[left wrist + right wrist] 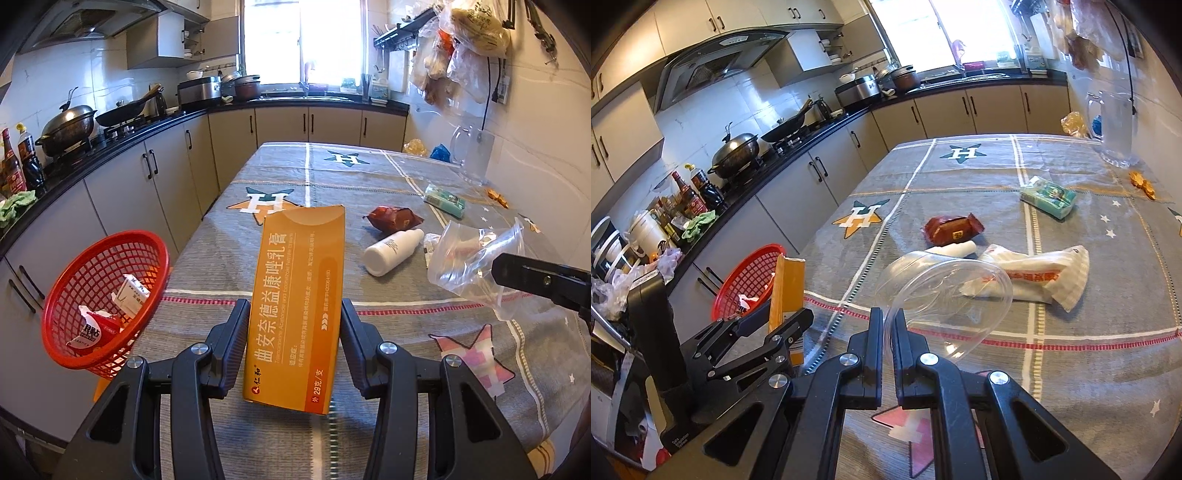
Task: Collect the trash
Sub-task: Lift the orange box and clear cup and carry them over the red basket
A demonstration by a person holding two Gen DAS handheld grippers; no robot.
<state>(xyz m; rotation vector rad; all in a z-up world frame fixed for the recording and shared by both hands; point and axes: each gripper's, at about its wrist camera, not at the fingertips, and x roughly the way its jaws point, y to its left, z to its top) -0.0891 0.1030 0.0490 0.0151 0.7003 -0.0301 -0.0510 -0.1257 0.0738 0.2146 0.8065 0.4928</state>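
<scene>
Left gripper (295,321) clenched on orange carton (297,299), held above table (258,177). Right gripper (888,325) pinches clear plastic cup (945,291) by its rim. Red basket (74,332) at carton's nine o'clock, scraps inside. White bottle (391,251), red wrapper (393,218) at two o'clock.

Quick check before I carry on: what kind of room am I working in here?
A home kitchen, almost certainly. A lidded wok sits on a gas stove under a range hood, cabinets run beneath a dark counter, and the trash lies on a cloth-covered dining table.
</scene>
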